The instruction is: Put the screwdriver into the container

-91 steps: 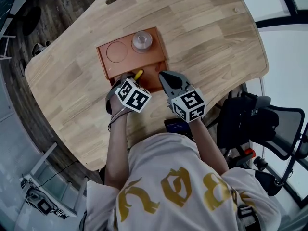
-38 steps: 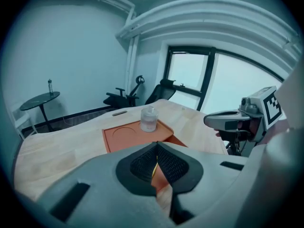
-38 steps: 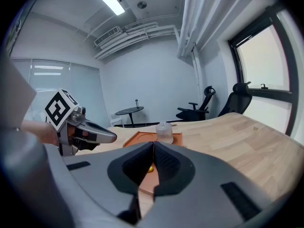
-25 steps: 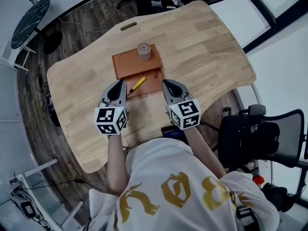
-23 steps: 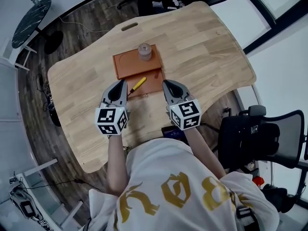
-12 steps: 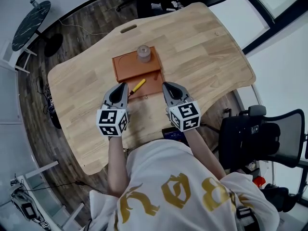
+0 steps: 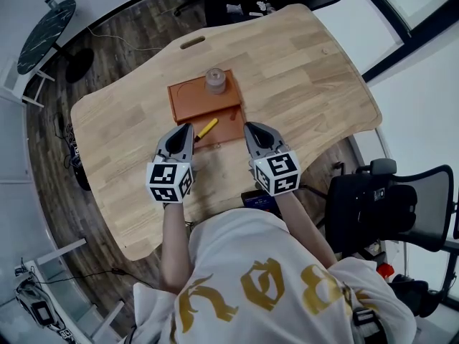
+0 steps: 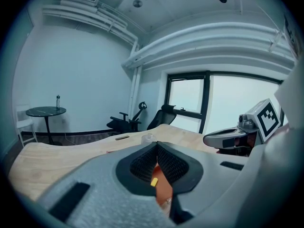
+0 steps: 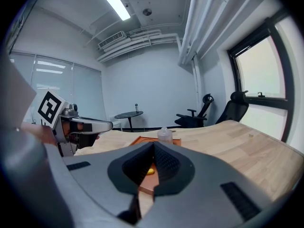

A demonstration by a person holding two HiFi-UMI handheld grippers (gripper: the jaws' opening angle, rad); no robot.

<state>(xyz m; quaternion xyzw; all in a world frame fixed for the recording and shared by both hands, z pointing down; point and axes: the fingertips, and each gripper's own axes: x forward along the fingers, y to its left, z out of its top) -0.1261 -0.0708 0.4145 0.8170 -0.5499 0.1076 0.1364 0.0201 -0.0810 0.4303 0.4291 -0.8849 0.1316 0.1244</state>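
A yellow-handled screwdriver (image 7: 206, 127) lies slanted in the near compartment of the orange-brown container (image 7: 188, 106) on the wooden table (image 7: 301, 63). My left gripper (image 7: 186, 127) hovers at the container's near left corner, jaws shut and empty. My right gripper (image 7: 249, 126) hovers beside the near right corner, also shut and empty. In the left gripper view the yellow handle (image 8: 153, 182) and the container (image 8: 165, 194) show below the jaw tips (image 8: 156, 144). The right gripper view shows the handle (image 9: 150, 171) under its tips (image 9: 153, 144).
A small clear jar (image 7: 215, 79) stands in the container's far right corner, with a round recess to its left. A black office chair (image 7: 387, 199) stands to my right. The table's front edge runs just behind both grippers.
3.6 s ago the left gripper was over the container at the screwdriver; it has since drawn back. Over the last second it drifted slightly right. The screwdriver has stayed put.
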